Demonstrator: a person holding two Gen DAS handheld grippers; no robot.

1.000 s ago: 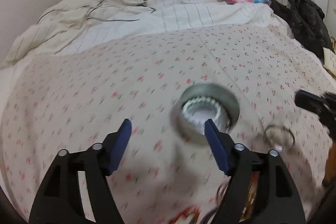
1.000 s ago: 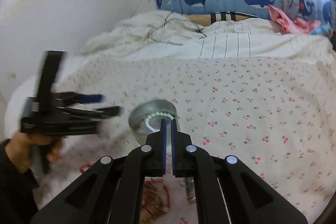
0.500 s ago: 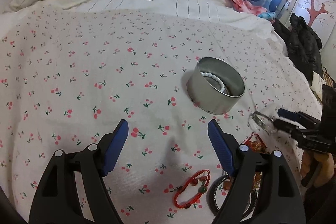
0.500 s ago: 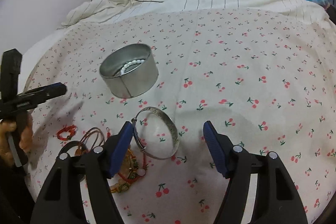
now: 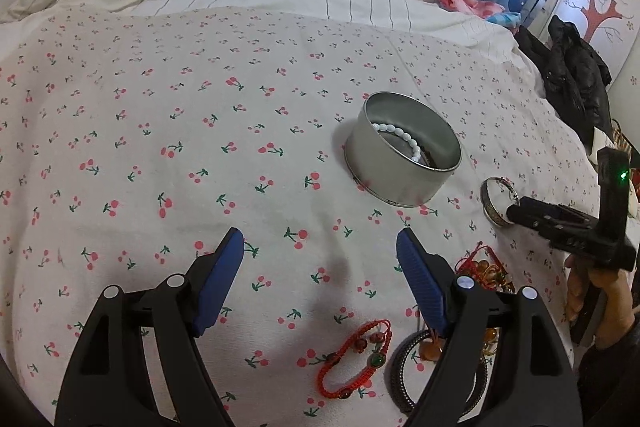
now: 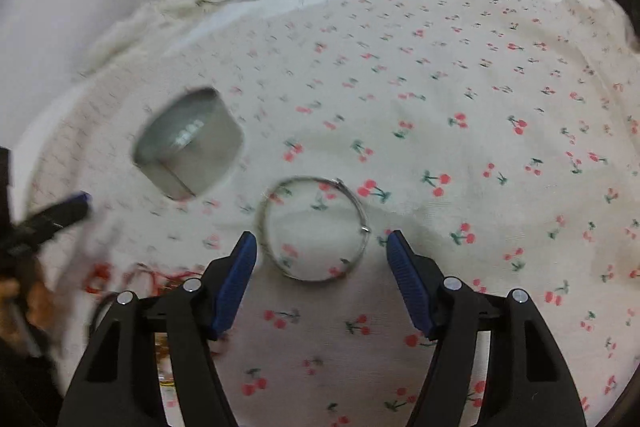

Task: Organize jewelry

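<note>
The round tin sits open-topped on the cherry-print bed with a white bead bracelet already inside, probably the collecting spot, while a red cord bracelet and dark bangle lie loose nearer the camera. The left claw hangs wide open over bare sheet, holding nothing. The right claw stands apart, its jaws closing slightly, either side of the silver bangle lying flat beside the tin, not yet pinching it.

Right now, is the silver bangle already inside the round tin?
No. The silver bangle lies flat on the cherry-print bedspread, outside the round tin and in front of the right gripper.
</note>
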